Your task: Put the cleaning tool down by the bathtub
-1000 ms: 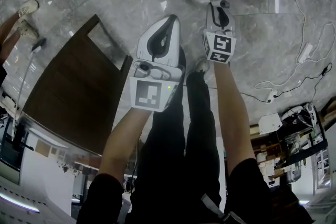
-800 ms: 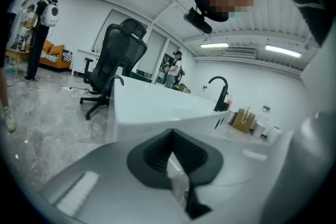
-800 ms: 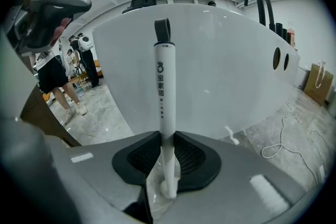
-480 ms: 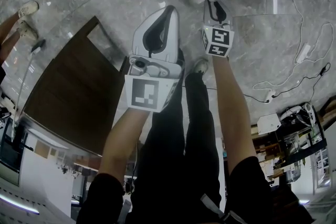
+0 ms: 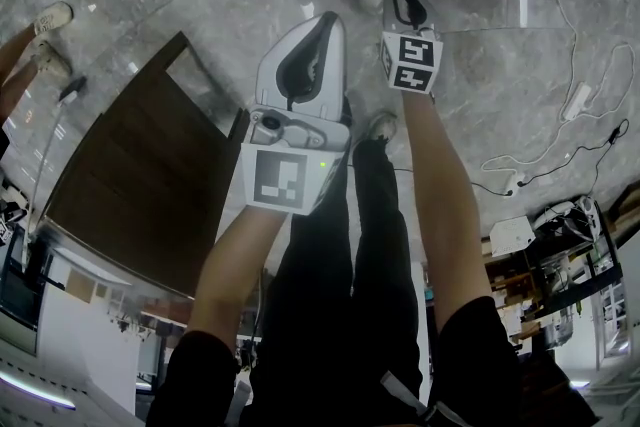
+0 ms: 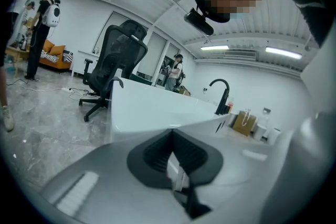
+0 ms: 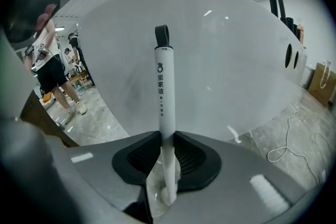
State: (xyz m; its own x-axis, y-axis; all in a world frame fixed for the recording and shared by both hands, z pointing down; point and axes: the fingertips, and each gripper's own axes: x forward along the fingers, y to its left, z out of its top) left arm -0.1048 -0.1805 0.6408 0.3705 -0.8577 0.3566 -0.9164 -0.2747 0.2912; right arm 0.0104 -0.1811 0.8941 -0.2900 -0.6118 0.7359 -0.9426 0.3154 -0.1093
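Right tongs [image 7: 167, 139] clamped on white cylindrical cleaning tool handle [image 7: 164, 86], its looped end near glossy white bathtub wall [image 7: 226, 50], grey marble floor [image 7: 299, 131] below, left tongs [image 6: 173, 136] closed together, holding nothing.

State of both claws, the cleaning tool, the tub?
left claw: shut, nothing in it
right claw: shut on the tool's white handle
cleaning tool: gripped, not yet released
bathtub: standing on the floor, just beyond the tool

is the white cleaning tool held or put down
Held: the right gripper clamps the white cleaning tool near the white bathtub.
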